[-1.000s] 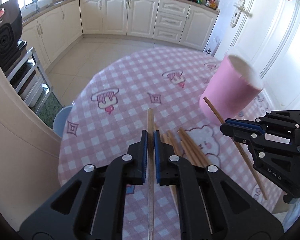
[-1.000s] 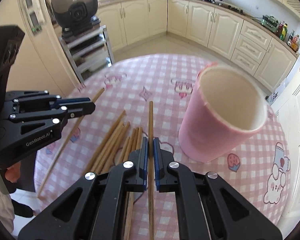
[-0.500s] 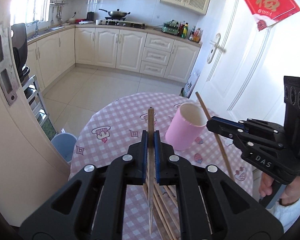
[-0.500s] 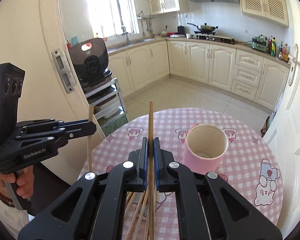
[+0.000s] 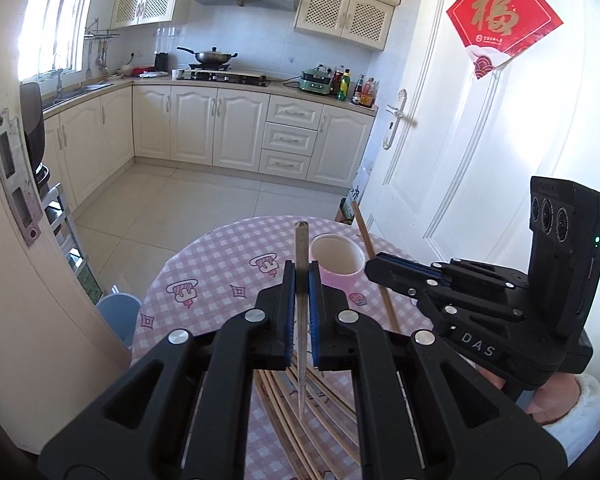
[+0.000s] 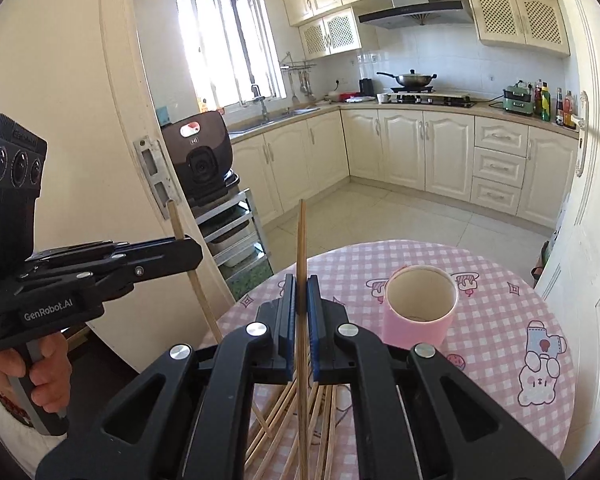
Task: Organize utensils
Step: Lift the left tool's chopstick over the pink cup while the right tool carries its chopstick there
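The cup (image 5: 336,262) serves as landmark: pink, upright, mouth open, standing on the counter (image 5: 220,280), a round top under a pink checked cloth; in the right wrist view the cup (image 6: 420,304) shows an inside with nothing visible in it.

Left of the cup, the left tool (image 5: 301,284) is raised above the counter with its blue pads closed on one chopstick (image 5: 301,248); that stick stands nearly upright in the pads, its upper end just left of the cup's rim in the left wrist view and its lower end hanging over the pile (image 5: 312,420); from the right wrist camera the same left tool (image 6: 188,254) appears far left of the cup, its stick (image 6: 196,280) slanting down through the closed pads, a hand (image 6: 40,368) on the handle.

On the near side of the cup, loose chopsticks lie fanned on the cloth, the pile (image 6: 284,416) well apart from the cup's base.

Right of the cup in the left wrist view, the right tool (image 5: 374,266) holds a second chopstick (image 5: 374,268) tilted beside the cup's rim, above the counter; in its own view the right tool (image 6: 301,292) is pinched shut on that stick (image 6: 301,240), which rises straight up, left of the cup.
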Tool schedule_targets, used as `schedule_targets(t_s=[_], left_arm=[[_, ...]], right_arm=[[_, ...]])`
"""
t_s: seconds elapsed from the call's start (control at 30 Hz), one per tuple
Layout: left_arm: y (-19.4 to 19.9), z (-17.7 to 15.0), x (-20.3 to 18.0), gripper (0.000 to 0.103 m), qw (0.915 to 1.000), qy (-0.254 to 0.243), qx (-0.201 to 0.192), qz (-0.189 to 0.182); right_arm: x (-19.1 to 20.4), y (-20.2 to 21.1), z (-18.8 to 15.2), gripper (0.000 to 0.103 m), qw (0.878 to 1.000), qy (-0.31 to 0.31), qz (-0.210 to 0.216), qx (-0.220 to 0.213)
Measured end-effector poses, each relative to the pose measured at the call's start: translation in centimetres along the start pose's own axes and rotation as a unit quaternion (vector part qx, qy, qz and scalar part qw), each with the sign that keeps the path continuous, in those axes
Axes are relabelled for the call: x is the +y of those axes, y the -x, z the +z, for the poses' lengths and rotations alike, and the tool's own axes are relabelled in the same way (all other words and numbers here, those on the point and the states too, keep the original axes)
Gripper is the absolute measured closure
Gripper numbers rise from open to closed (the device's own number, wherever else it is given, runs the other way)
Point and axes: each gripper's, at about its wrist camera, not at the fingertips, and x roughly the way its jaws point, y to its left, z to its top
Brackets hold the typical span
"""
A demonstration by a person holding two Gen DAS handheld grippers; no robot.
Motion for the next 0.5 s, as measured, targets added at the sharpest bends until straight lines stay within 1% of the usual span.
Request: schedule_targets(t_s=[0.13, 0.27, 0.3, 0.5], left_arm=[[0.0, 0.3, -0.8, 0.097, 0.9999, -0.003, -0.003, -0.01], [-0.2, 1.0, -1.3, 0.097, 0.9999, -0.005, -0.01, -0.013], [-0.3, 1.1, -1.2, 0.097, 0.9998, -0.005, -0.011, -0.015], [-1.3, 3.3, -2.1, 0.097, 0.9995, -0.013, -0.021, -0.018]], right_arm=[[0.0, 0.6, 0.1, 0.099, 1.0, 0.0, 0.006, -0.023], [0.3, 0.9, 0.2, 0.099, 0.999, 0.015, -0.012, -0.038], [0.4, 0.9, 0.5, 0.099, 0.999, 0.019, -0.013, -0.036], [-0.2, 1.4, 2.1, 0.099, 0.998, 0.026, -0.025, -0.05]])
